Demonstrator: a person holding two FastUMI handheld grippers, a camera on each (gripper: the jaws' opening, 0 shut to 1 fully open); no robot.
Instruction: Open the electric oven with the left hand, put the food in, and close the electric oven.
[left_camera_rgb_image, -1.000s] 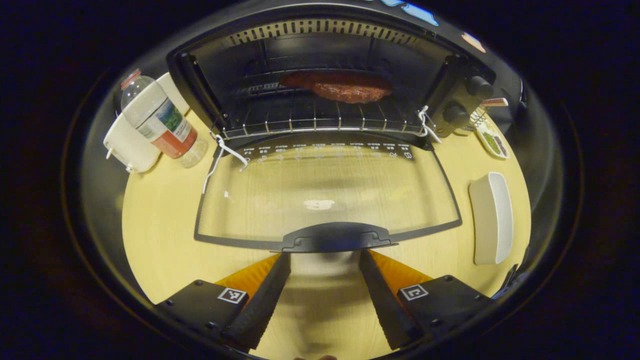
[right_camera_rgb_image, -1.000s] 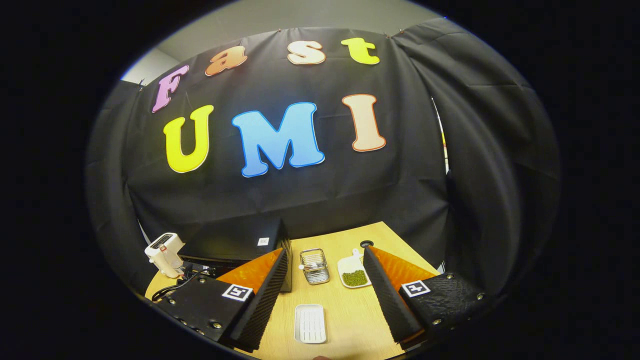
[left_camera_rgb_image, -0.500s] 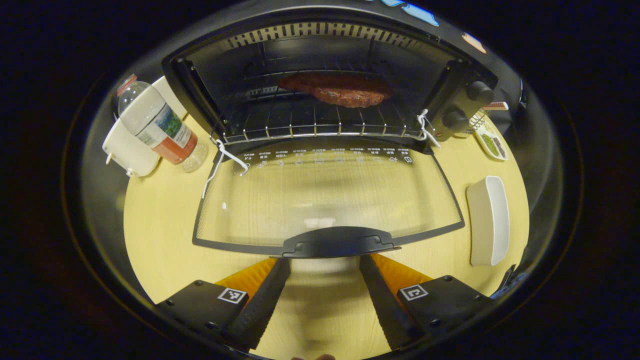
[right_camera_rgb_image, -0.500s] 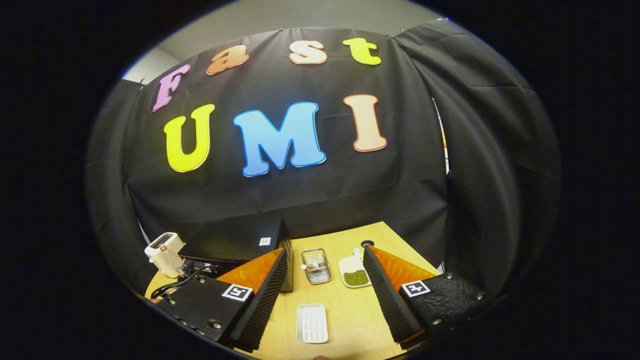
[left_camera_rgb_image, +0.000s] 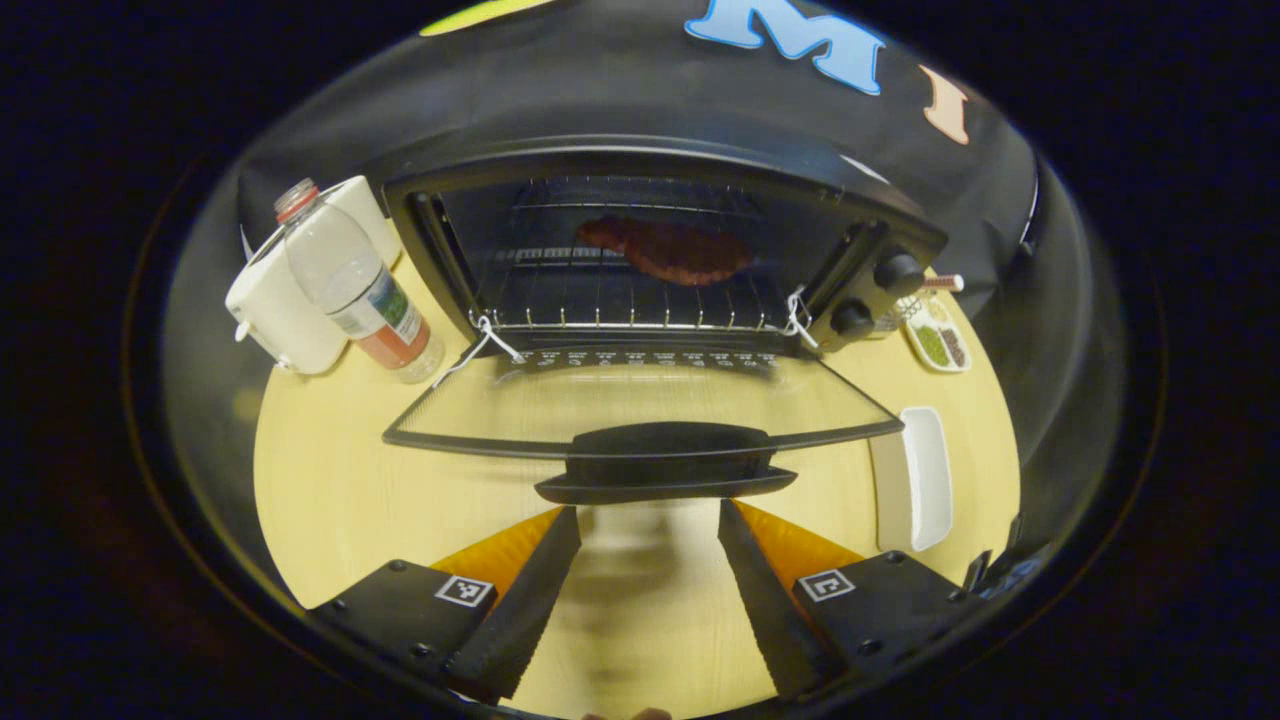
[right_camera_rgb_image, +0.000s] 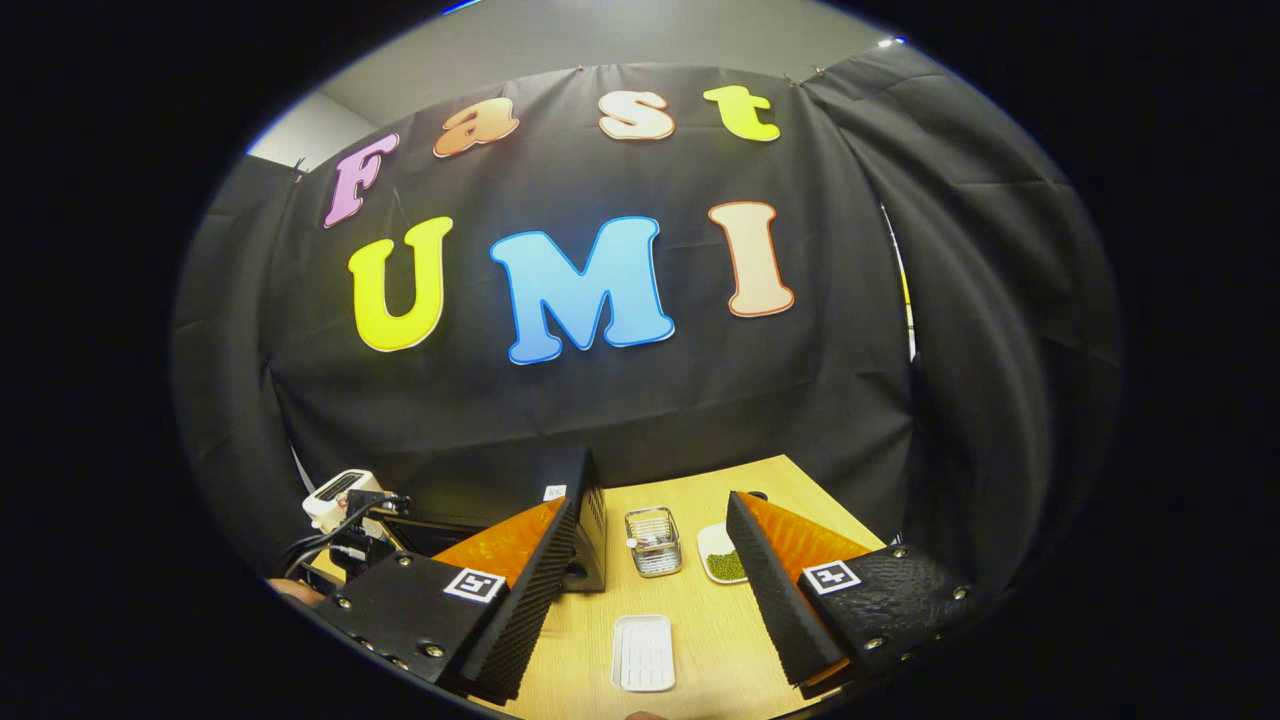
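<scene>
Here, I am holding my left gripper (left_camera_rgb_image: 648, 520), fingers spread, just short of the oven door handle (left_camera_rgb_image: 664, 465).
Ahead, the meat patty (left_camera_rgb_image: 665, 250) is sitting on the oven rack (left_camera_rgb_image: 620, 300); my right gripper (right_camera_rgb_image: 650, 560) is hanging open, grasping nothing.

Oven door (left_camera_rgb_image: 640, 400) clear glass; rack (left_camera_rgb_image: 630, 300) shiny wire metal; table (left_camera_rgb_image: 330, 480) smooth pale wood; bottle (left_camera_rgb_image: 355, 285) clear plastic.

No readable text: the white markings along the oven door (left_camera_rgb_image: 640, 400) and the bottle (left_camera_rgb_image: 355, 285) label (mid-left of frame) are too small.
</scene>
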